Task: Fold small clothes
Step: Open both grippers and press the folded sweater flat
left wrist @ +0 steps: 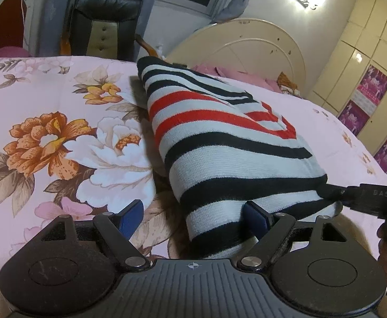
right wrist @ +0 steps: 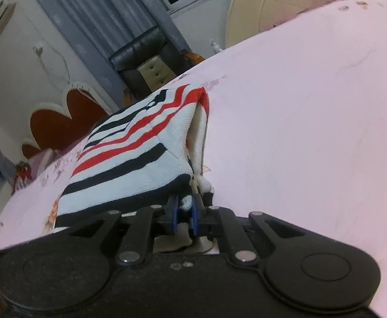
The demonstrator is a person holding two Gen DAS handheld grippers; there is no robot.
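Pinching the striped sweater (right wrist: 140, 148), right gripper (right wrist: 184, 212); left gripper (left wrist: 193, 214) fingers apart.

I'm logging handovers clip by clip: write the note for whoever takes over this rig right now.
Left gripper: open, one pad under the near edge of the sweater, gripping nothing.
Right gripper: shut on the sweater's near corner, holding it up; it also shows at the right edge of the left wrist view.
Sweater: striped knit, partly folded with layers showing, its far end lying on the floral bedsheet, its near end raised.
Done: at least one fold seems made.
Left: probably lay the held end down, finish the fold and flatten it.
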